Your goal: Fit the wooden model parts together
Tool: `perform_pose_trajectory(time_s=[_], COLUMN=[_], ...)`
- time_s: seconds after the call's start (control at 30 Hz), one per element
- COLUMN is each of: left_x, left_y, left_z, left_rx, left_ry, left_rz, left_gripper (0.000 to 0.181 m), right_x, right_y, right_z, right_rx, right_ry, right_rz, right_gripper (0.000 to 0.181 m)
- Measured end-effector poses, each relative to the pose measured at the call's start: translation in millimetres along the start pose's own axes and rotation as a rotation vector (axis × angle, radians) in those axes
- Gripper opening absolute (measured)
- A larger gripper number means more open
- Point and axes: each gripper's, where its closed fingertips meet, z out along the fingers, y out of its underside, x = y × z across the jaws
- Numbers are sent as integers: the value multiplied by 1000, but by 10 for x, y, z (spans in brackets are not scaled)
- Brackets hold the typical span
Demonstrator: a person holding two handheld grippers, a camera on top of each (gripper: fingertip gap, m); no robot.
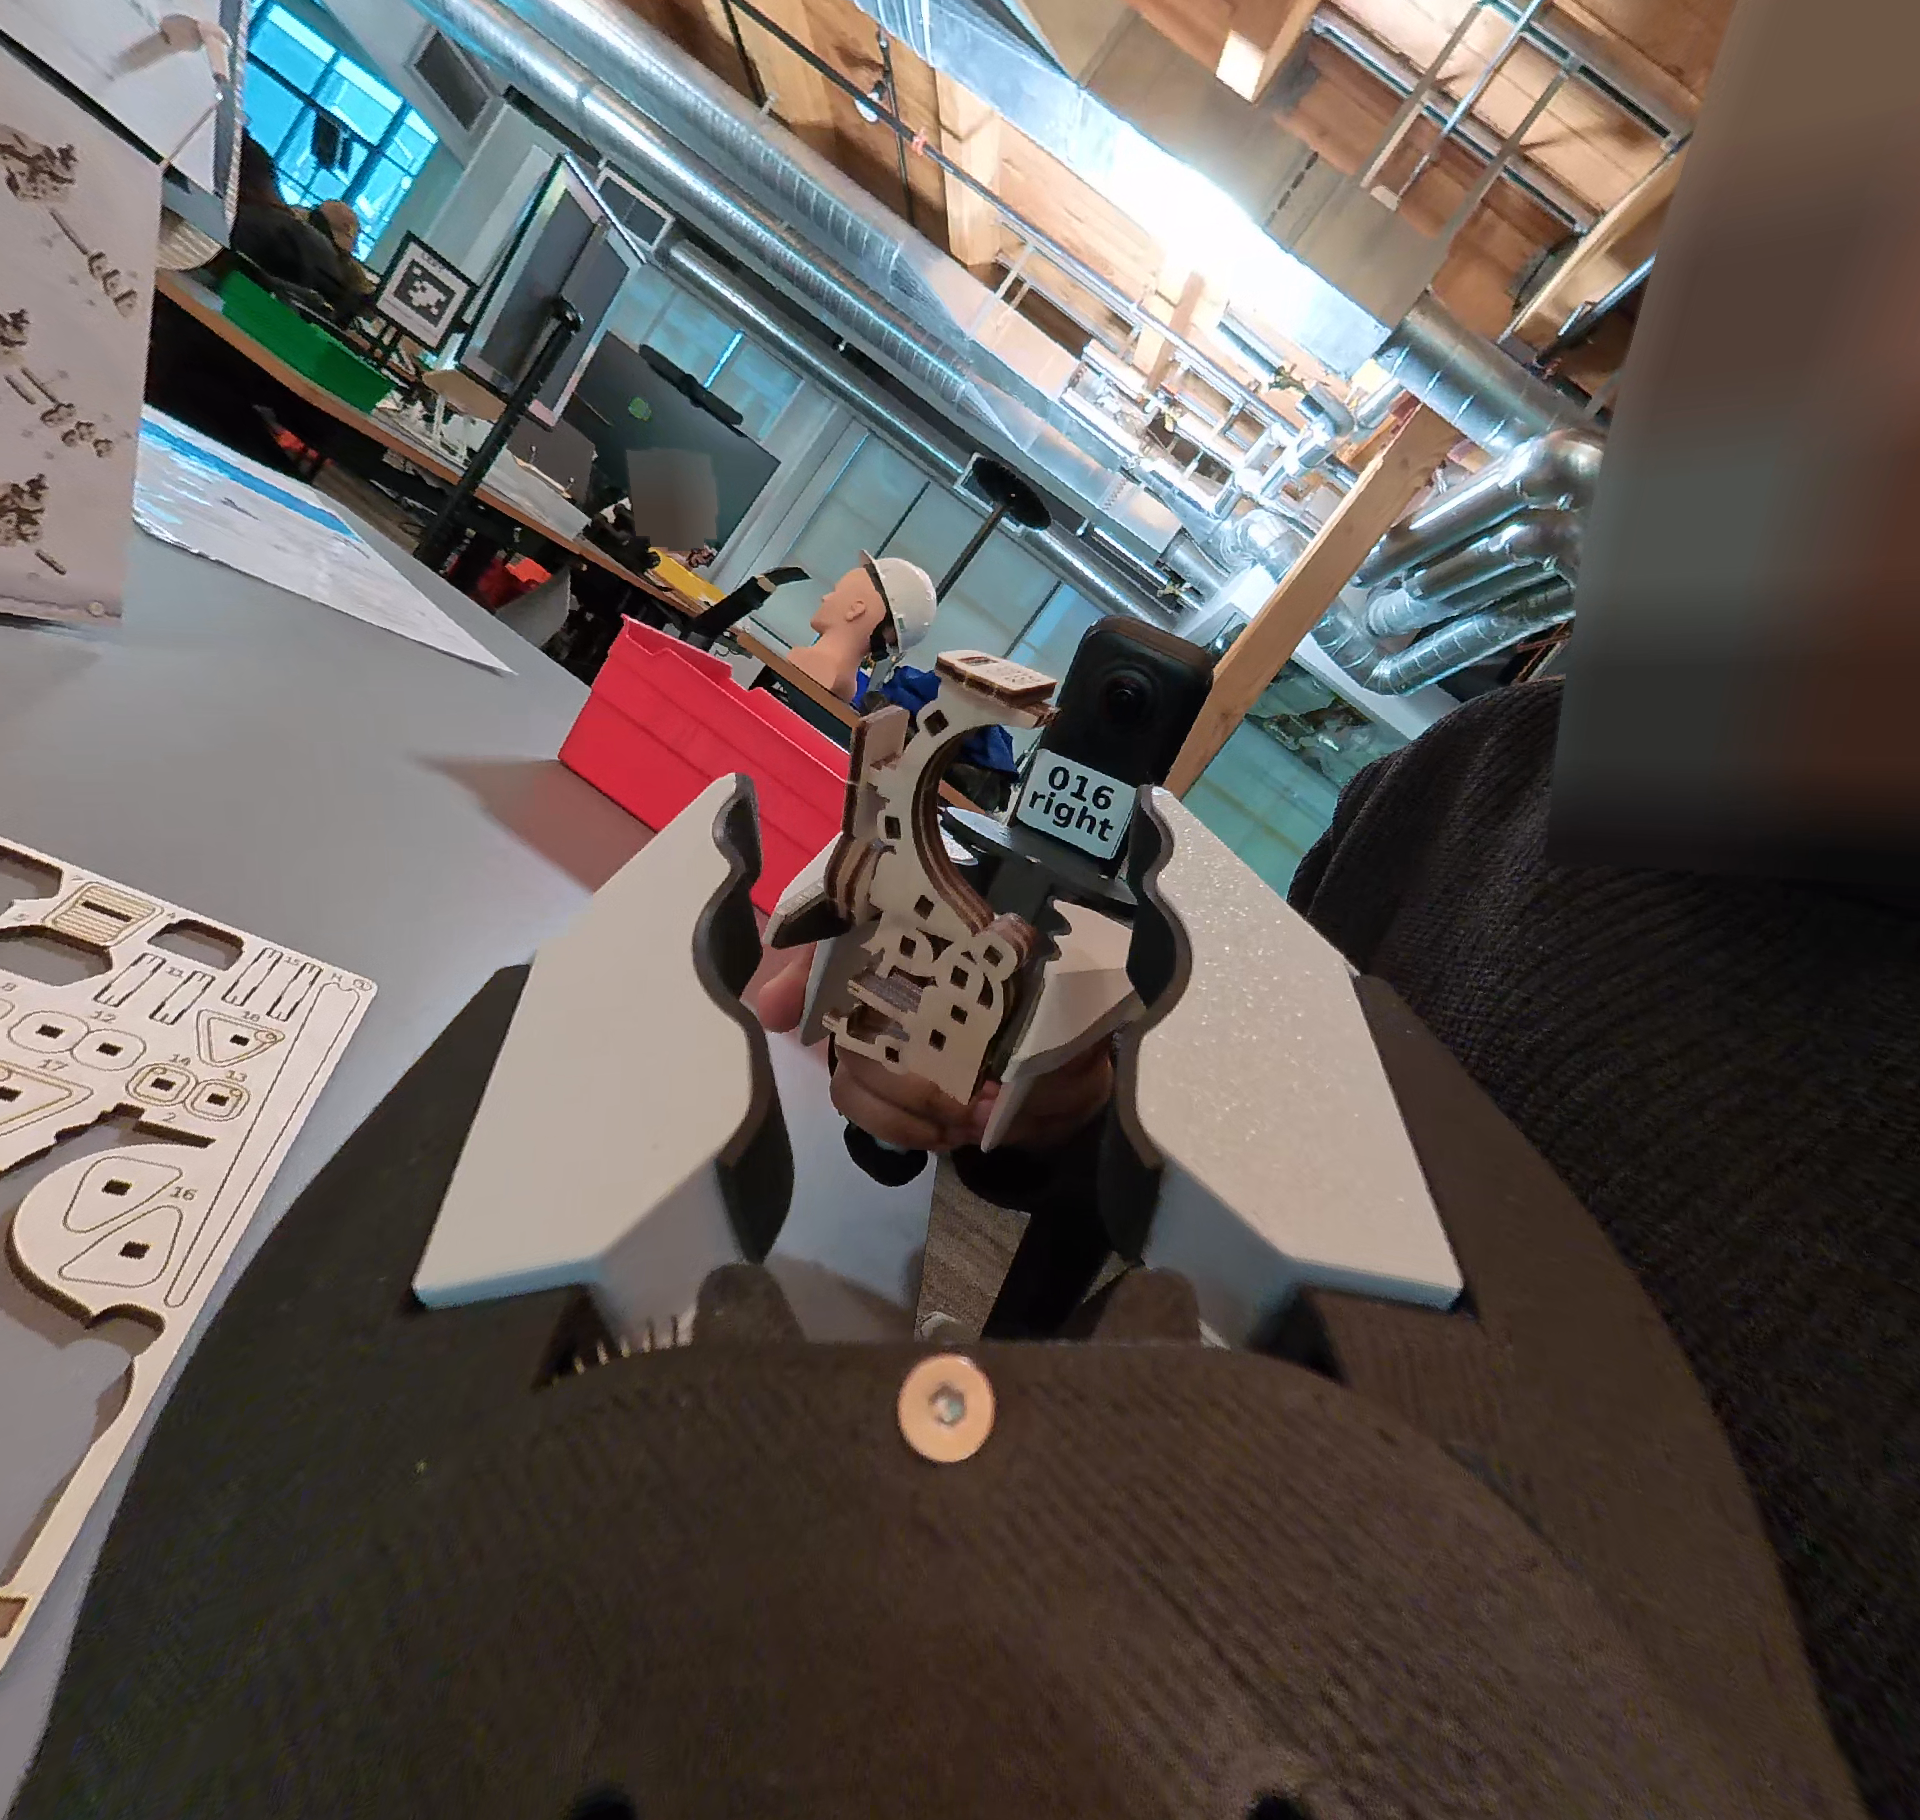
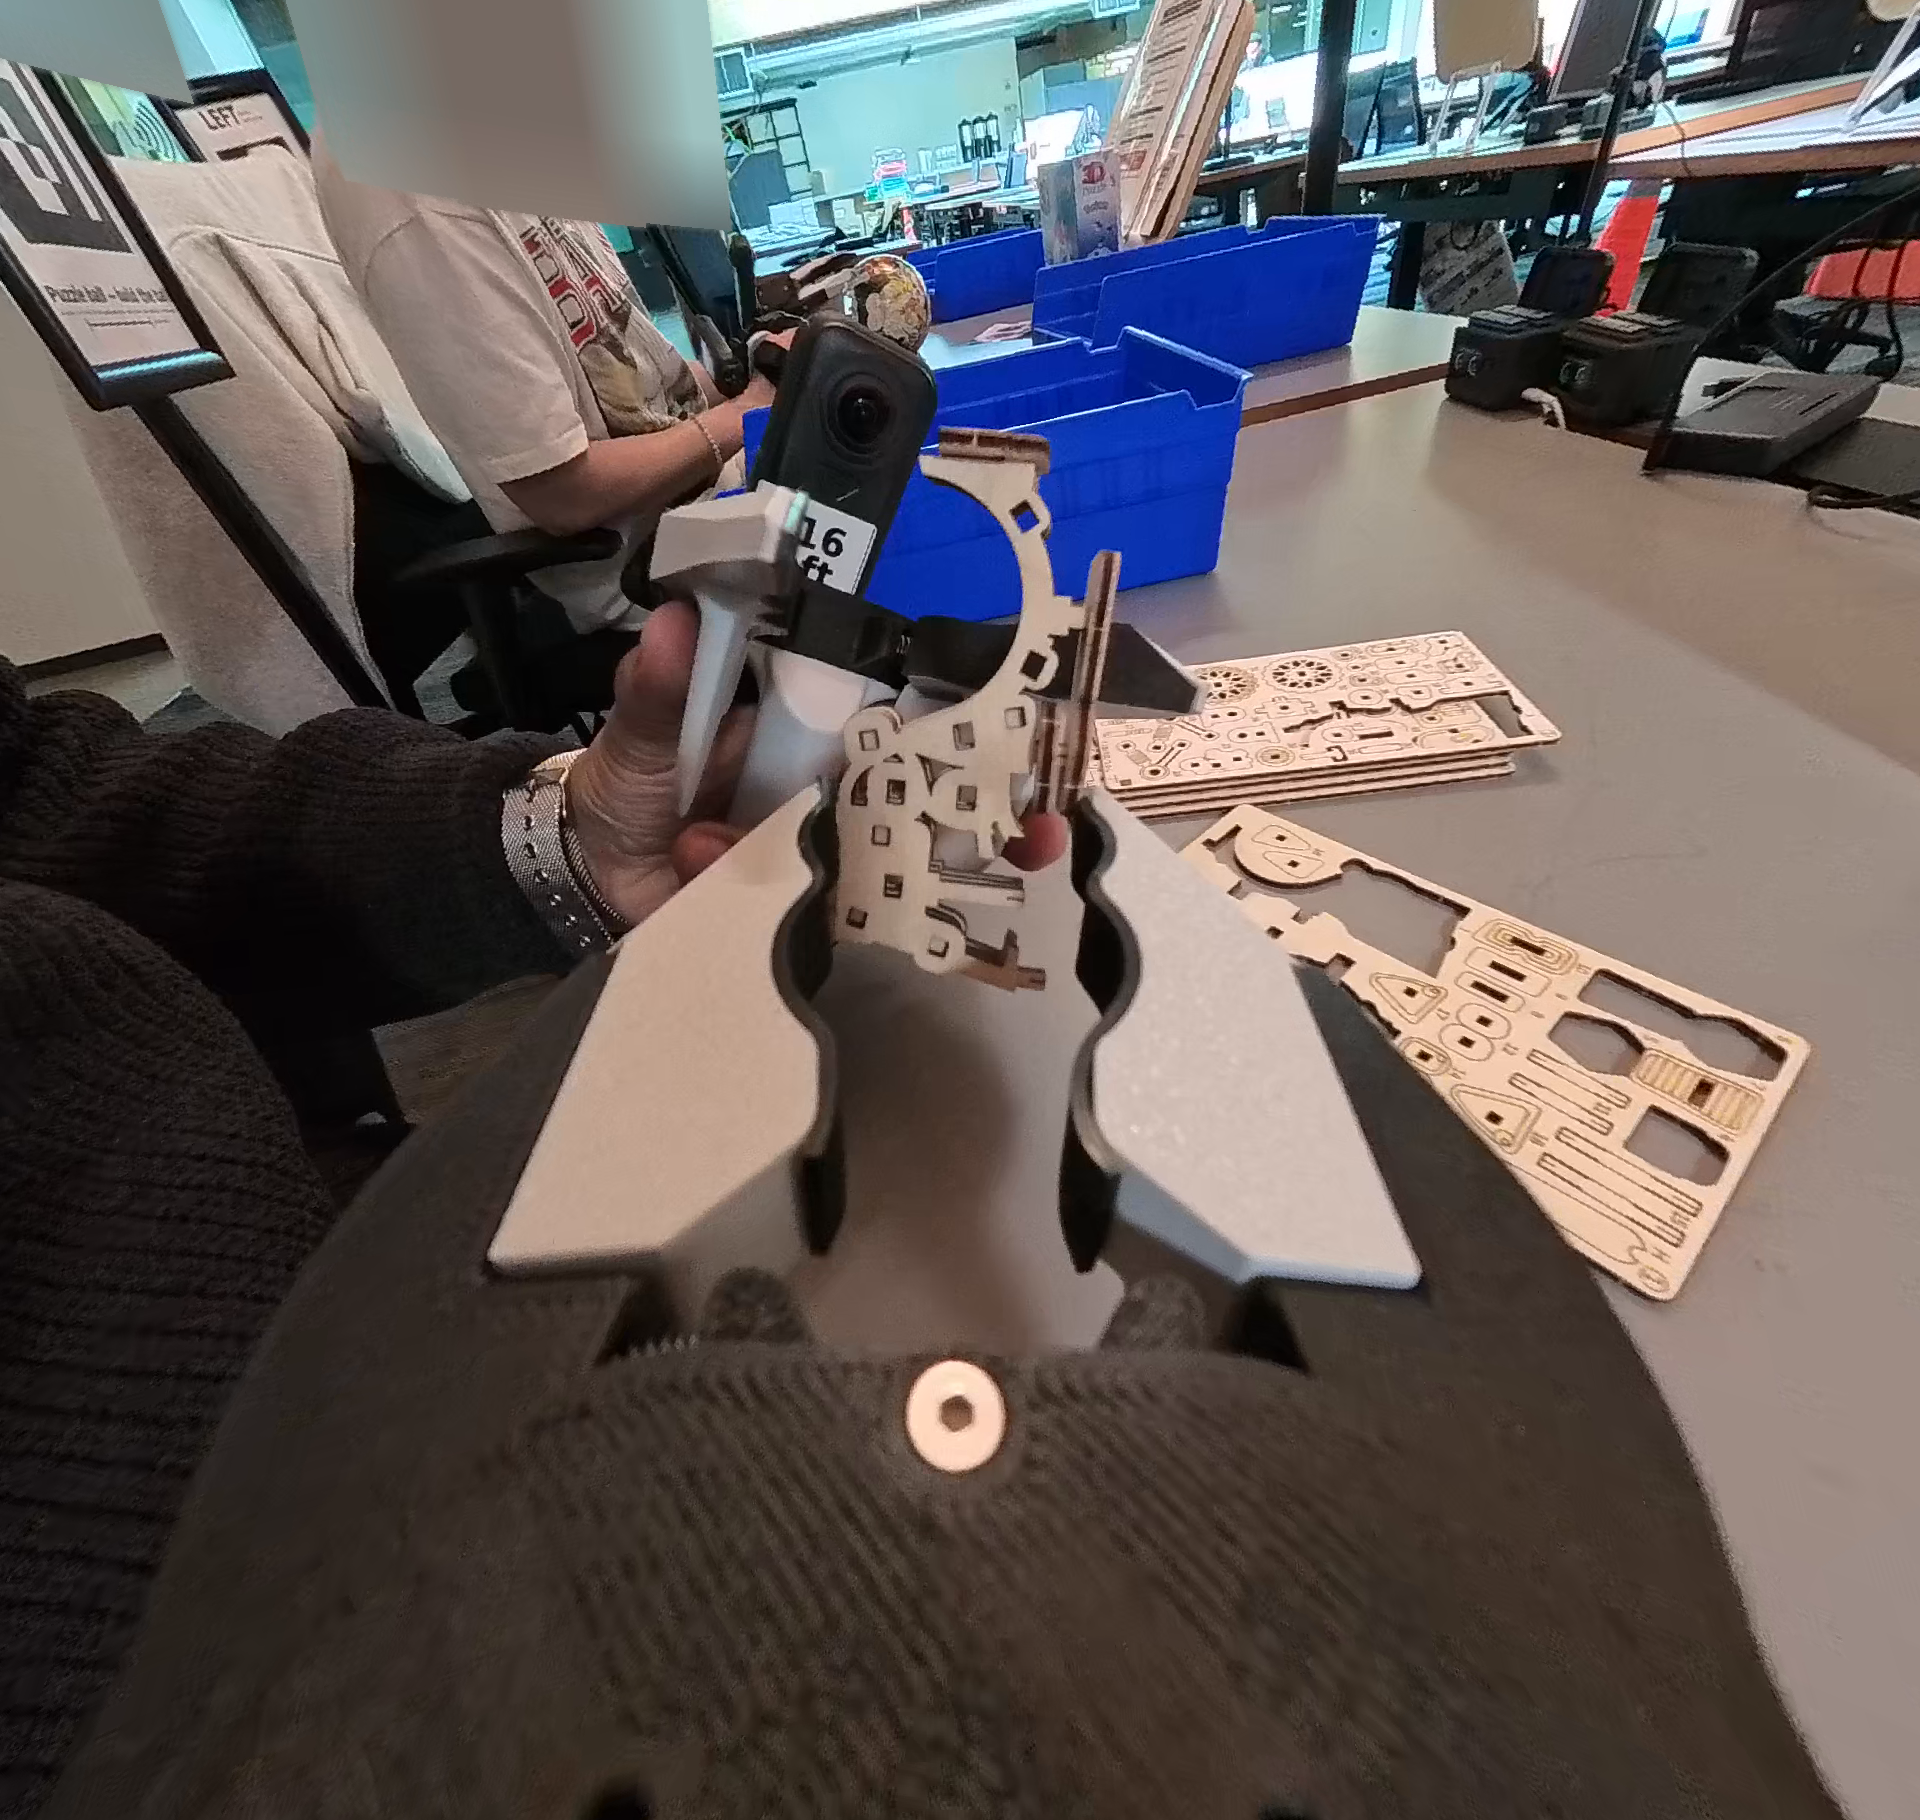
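A part-built wooden model (image 2: 935, 835), pierced plates with a curved arch on top, hangs in the air above the grey table (image 2: 1558, 544). My right gripper (image 2: 951, 814) is shut on its lower part. In the left wrist view the model (image 1: 914, 939) sits between the right gripper's grey fingers (image 1: 1070, 1022). My left gripper (image 1: 940, 814) faces it, open wide, its fingertips on either side of the model without touching. One of its fingers (image 2: 717, 669) shows in the right wrist view. A small cross piece (image 2: 1081, 669) stands slotted into the arch.
Laser-cut wooden part sheets lie on the table: one near me (image 2: 1507, 1043), also in the left wrist view (image 1: 156, 1095), and a stack (image 2: 1330, 721) behind. A red bin (image 1: 686, 731), blue bins (image 2: 1091, 451), an instruction sheet (image 1: 62, 368) and a seated person (image 2: 499, 336) are around. Only a small space, under 4 cm, lies between the two pairs of fingers.
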Motion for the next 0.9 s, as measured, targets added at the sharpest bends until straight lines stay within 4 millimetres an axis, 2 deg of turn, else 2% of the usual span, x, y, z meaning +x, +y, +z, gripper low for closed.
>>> perform_pose_trajectory(time_s=[0.23,0.6,0.77,0.9], left_x=[0,-60,-56,-24], left_y=[6,7,0,-11], left_z=[7,17,13,3], left_rx=[-4,1,2,12], left_ry=[0,-37,-34,-15], left_rz=[0,6,5,9], left_gripper=[70,84,83,72], right_x=[1,3,0,-1], right_y=[3,4,13,13], right_z=[1,-1,6,6], right_rx=[-1,-1,-5,-5], right_ry=[-3,-7,-7,-8], right_rz=[9,17,15,16], right_gripper=[45,45,45,44])
